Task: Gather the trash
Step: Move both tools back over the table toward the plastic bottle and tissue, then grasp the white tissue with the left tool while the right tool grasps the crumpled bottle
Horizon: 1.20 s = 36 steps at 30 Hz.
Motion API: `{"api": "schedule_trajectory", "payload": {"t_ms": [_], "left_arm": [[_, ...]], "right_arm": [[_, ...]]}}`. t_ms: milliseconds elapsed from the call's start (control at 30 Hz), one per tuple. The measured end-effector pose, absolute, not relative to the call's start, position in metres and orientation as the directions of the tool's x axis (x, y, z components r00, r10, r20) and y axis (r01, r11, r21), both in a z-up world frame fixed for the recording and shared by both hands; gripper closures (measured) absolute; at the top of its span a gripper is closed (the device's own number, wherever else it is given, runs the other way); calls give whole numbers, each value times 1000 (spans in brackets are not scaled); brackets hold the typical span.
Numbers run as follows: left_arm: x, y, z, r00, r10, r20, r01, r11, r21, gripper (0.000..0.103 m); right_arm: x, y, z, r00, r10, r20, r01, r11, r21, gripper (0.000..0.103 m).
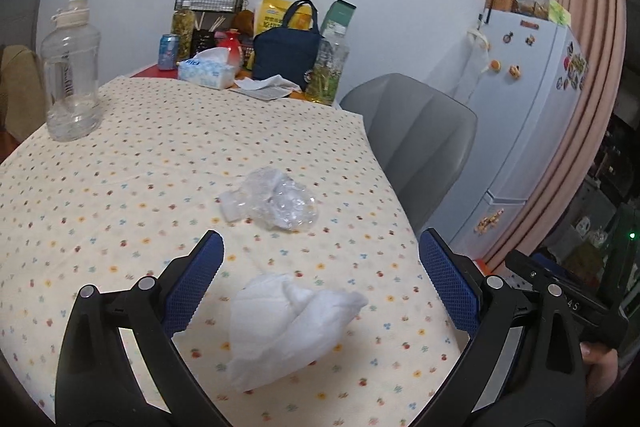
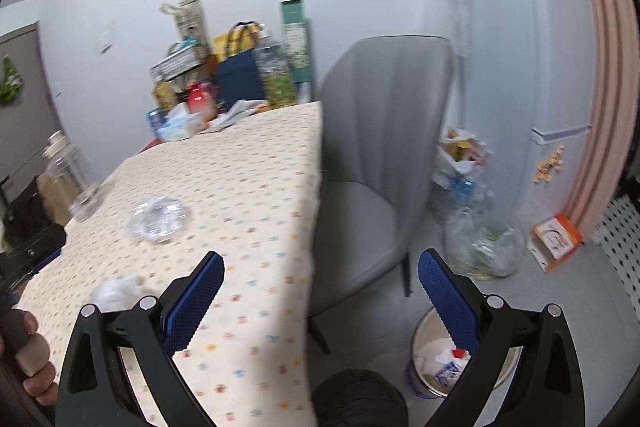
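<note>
A crumpled white tissue (image 1: 288, 323) lies on the dotted tablecloth (image 1: 160, 163), between and just ahead of the open fingers of my left gripper (image 1: 320, 247). A crushed clear plastic bottle (image 1: 276, 203) lies farther ahead. My right gripper (image 2: 320, 267) is open and empty, over the table's right edge near the grey chair (image 2: 372, 155). The right wrist view shows the tissue (image 2: 118, 291) and crushed bottle (image 2: 160, 219) to its left, and a small trash bin (image 2: 448, 359) holding trash on the floor under its right finger.
A large empty clear jug (image 1: 72, 71) stands at the table's left. A tissue box (image 1: 206, 69), a navy bag (image 1: 288, 47), bottles and a can crowd the far end. A fridge (image 1: 532, 99) and a clear plastic bag (image 2: 484, 243) stand right of the chair.
</note>
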<state>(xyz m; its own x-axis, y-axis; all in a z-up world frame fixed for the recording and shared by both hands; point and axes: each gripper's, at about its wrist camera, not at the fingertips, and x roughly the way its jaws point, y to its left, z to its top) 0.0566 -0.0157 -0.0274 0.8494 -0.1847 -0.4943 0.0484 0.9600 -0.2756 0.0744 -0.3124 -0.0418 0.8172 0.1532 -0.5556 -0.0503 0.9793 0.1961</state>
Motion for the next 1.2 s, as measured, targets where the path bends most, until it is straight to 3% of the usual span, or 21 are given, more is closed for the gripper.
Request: {"api": "schedule_trajectory", "payload": {"t_ms": [367, 733, 833, 900, 933, 1000, 1033, 1067, 1200], "left_arm": [[47, 28, -59, 781, -215, -586, 17, 946, -325, 6], [54, 10, -87, 691, -252, -678, 61, 954, -292, 8], [61, 1, -94, 658, -268, -704, 75, 953, -293, 22], [65, -4, -100, 636, -263, -726, 70, 956, -286, 41], [67, -5, -102, 631, -258, -732, 67, 958, -280, 46], [69, -6, -103, 629, -240, -739, 62, 964, -260, 71], [69, -5, -102, 628, -237, -741, 58, 964, -259, 76], [71, -3, -103, 619, -251, -745, 59, 960, -274, 93], [67, 8, -102, 626, -264, -734, 47, 952, -302, 99]], "right_arm": [[75, -273, -46, 775, 252, -580, -158, 965, 208, 8], [78, -244, -61, 701, 343, -625, -256, 939, 228, 8], [79, -248, -65, 692, 344, -634, -249, 939, 238, 8], [80, -253, -66, 691, 341, -637, -239, 940, 245, 8], [81, -256, -67, 690, 341, -639, -233, 940, 250, 8], [82, -259, -68, 688, 338, -641, -224, 940, 256, 8], [83, -260, -69, 687, 338, -643, -223, 940, 257, 8], [83, -260, -69, 686, 340, -644, -223, 940, 258, 8], [88, -254, -69, 674, 346, -653, -237, 938, 253, 8]]}}
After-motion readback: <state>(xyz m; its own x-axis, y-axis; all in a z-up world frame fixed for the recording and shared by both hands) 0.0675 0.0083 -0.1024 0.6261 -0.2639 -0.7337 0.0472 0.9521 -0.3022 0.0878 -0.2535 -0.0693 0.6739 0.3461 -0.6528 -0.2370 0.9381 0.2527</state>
